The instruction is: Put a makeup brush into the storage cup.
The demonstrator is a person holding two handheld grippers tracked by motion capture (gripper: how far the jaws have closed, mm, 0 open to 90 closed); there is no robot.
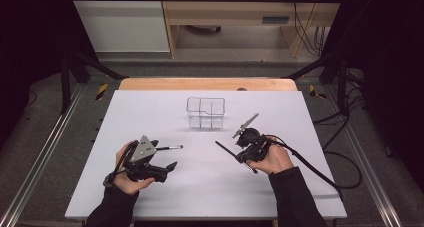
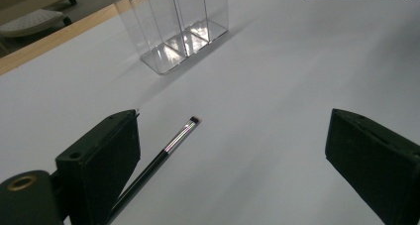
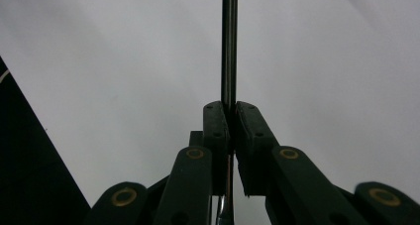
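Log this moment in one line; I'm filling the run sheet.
right gripper: shut on pen | left gripper: open beside second pen | organizer: empty

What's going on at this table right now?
A person holds a gripper in each hand over a white table. The right gripper is shut on a thin dark pen, held off the table. The left gripper is open, with a second pen lying on the table between its jaws, close to one of them. A clear divided holder stands farther back; no pen shows inside it.
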